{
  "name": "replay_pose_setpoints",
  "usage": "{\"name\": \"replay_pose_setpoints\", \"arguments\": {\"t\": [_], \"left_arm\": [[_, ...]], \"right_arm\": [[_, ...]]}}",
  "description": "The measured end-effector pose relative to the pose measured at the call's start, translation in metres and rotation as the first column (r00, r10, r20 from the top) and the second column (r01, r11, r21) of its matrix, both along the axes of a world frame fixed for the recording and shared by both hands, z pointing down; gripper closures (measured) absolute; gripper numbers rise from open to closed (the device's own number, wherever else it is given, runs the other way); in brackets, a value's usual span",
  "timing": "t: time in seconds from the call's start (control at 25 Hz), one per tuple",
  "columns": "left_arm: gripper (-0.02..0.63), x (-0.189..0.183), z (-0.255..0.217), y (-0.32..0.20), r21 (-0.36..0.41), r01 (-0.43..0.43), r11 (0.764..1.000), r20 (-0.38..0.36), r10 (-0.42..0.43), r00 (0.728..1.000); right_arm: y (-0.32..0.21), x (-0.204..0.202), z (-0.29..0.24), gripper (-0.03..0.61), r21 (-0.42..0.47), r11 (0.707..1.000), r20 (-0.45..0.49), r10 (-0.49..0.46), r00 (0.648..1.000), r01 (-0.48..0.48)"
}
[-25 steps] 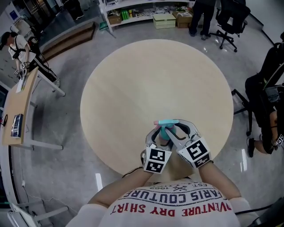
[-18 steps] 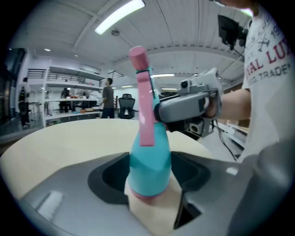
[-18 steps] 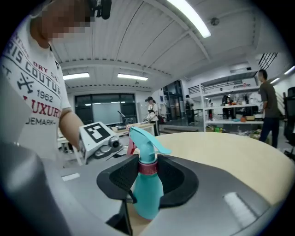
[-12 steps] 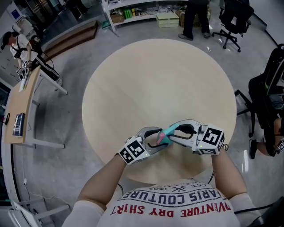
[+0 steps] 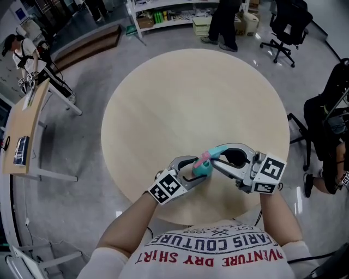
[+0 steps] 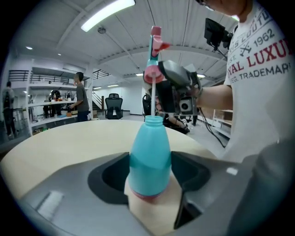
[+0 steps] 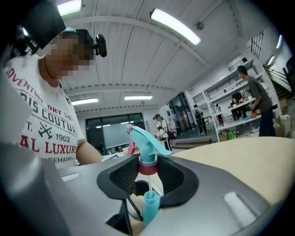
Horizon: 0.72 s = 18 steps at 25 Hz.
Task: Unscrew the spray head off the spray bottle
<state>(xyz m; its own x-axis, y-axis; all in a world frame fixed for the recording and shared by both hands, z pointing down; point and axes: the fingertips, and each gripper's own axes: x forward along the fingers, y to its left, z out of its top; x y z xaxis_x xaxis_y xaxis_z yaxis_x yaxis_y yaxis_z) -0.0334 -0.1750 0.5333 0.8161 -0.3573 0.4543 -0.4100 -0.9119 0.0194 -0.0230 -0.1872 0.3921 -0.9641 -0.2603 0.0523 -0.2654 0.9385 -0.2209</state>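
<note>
A teal spray bottle (image 6: 150,161) stands between the jaws of my left gripper (image 6: 150,180), which is shut on its lower body above the round table (image 5: 191,92). The bottle's neck (image 6: 153,119) is uncapped. My right gripper (image 7: 147,174) is shut on the pink collar (image 7: 147,168) of the teal spray head (image 7: 146,143). The head (image 6: 154,55) hangs above the neck, its thin dip tube (image 6: 150,99) running down into the bottle. In the head view the two grippers meet near the table's front edge, the left gripper (image 5: 188,171) facing the right gripper (image 5: 216,156), with the bottle (image 5: 200,169) between them.
The table's near edge (image 5: 180,218) lies just under my hands. Office chairs (image 5: 289,24) and a shelf (image 5: 174,16) stand beyond the table, where a person walks. A small desk (image 5: 24,125) stands at the left, and a seated person (image 5: 327,131) is at the right.
The grippers swung from side by side, pointing away from me, to facing each other. The right gripper has risen with the spray head, which now stands off the bottle's neck.
</note>
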Motion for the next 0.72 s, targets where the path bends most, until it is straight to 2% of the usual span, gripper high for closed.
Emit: {"name": "replay_pose_setpoints", "arguments": {"t": [0.16,0.4,0.48,0.56,0.72], "left_arm": [[0.333,-0.010,0.000,-0.006,-0.007,0.091,0.996,-0.017,-0.091,0.996],[0.333,-0.029,-0.001,-0.013,-0.009,0.187,0.982,-0.040,-0.188,0.981],[0.333,-0.033,-0.001,-0.012,-0.008,0.199,0.980,-0.046,-0.199,0.979],[0.333,-0.034,-0.002,-0.012,-0.003,0.206,0.979,-0.051,-0.206,0.977],[0.333,-0.036,-0.004,-0.010,0.008,0.218,0.976,-0.074,-0.217,0.973]], "right_arm": [[-0.007,0.018,-0.045,0.453,0.004,0.997,0.100,0.074,0.992,-0.074],[-0.021,0.045,-0.078,0.453,-0.070,0.985,0.158,0.169,0.973,-0.160],[-0.024,0.049,-0.071,0.453,-0.102,0.979,0.120,0.191,0.974,-0.179],[-0.029,0.054,-0.049,0.453,-0.168,0.967,0.039,0.202,0.979,-0.193],[-0.037,0.061,0.013,0.452,-0.277,0.929,-0.117,0.223,0.968,-0.247]]}}
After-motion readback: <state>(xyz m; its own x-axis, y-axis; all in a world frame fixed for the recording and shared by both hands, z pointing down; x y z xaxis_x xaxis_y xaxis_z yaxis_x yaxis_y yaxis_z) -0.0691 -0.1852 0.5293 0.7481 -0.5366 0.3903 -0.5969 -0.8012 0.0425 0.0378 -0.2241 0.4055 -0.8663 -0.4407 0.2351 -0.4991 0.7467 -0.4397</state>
